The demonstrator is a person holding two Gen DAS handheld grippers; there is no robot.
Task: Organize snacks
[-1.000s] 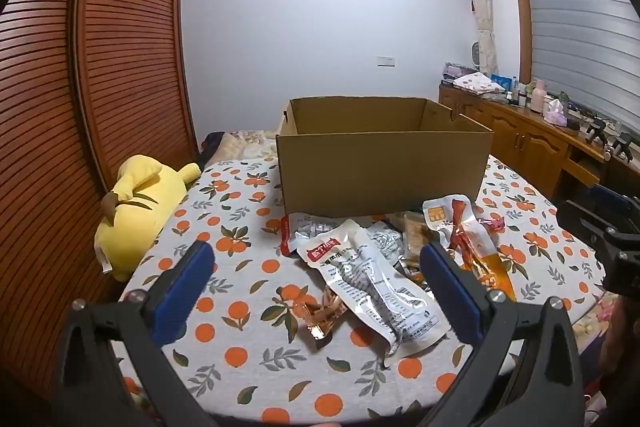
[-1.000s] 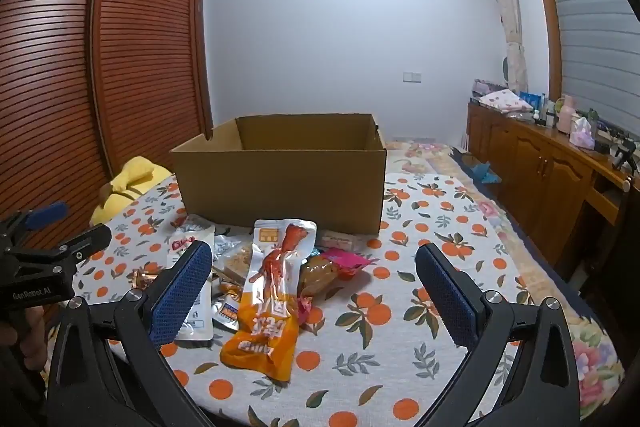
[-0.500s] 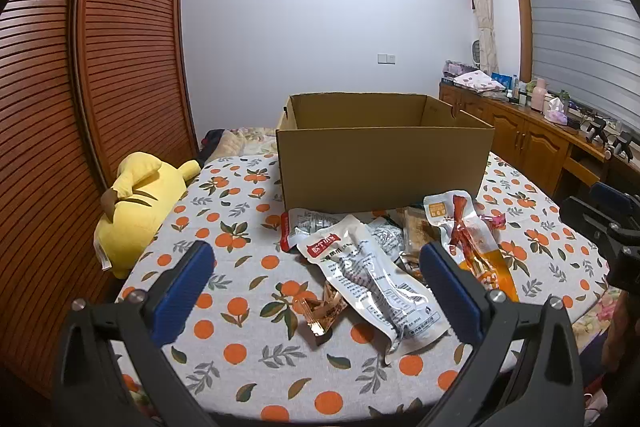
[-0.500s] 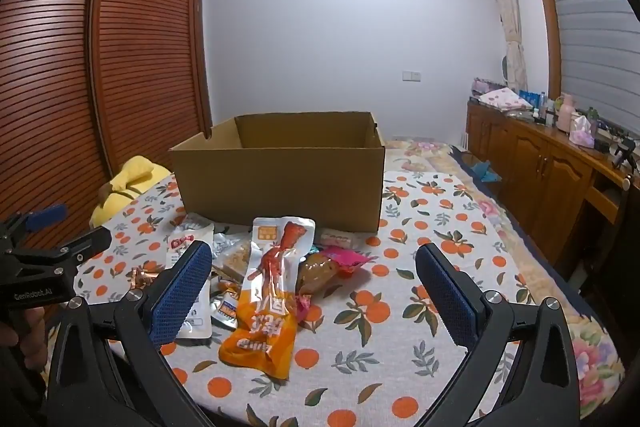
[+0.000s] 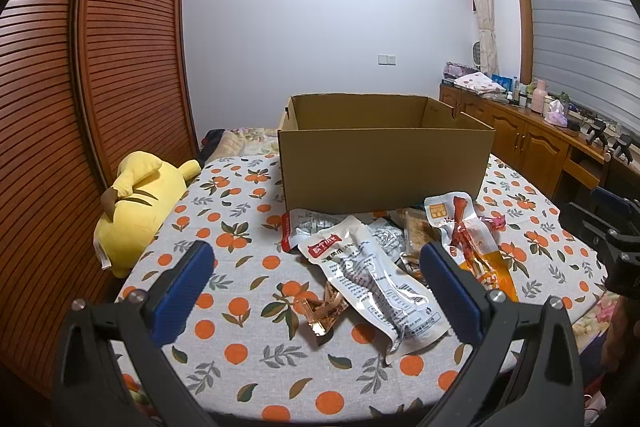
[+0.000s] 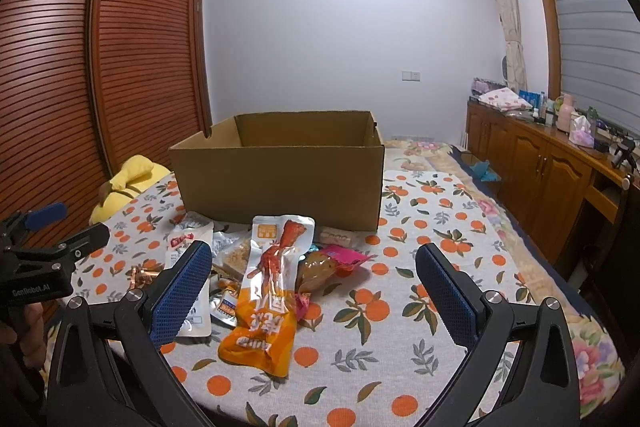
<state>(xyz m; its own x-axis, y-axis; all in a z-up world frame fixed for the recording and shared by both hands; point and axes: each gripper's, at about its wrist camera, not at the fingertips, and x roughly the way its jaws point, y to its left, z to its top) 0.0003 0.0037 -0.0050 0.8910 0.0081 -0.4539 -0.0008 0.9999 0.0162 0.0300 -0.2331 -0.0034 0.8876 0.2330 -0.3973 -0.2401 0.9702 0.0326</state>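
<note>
A pile of snack packets lies on the orange-print tablecloth in front of an open, empty-looking cardboard box (image 5: 384, 159) (image 6: 280, 171). A long white packet (image 5: 372, 279) and a small copper wrapper (image 5: 324, 311) lie between my left gripper's fingers. A long orange chicken-foot packet (image 6: 268, 291) (image 5: 472, 251) lies in front of my right gripper. My left gripper (image 5: 316, 287) is open and empty, above the table's near edge. My right gripper (image 6: 314, 291) is open and empty, to the right of the pile.
A yellow plush toy (image 5: 136, 211) lies at the table's left edge by the slatted wooden wardrobe (image 5: 80, 107). A wooden sideboard (image 6: 560, 179) with bottles stands along the right wall. The left gripper shows at the right view's left edge (image 6: 40, 251).
Both grippers have shifted slightly; the snacks and box sit a little higher and closer in the views. Nothing was taken hold of; both stay open.
</note>
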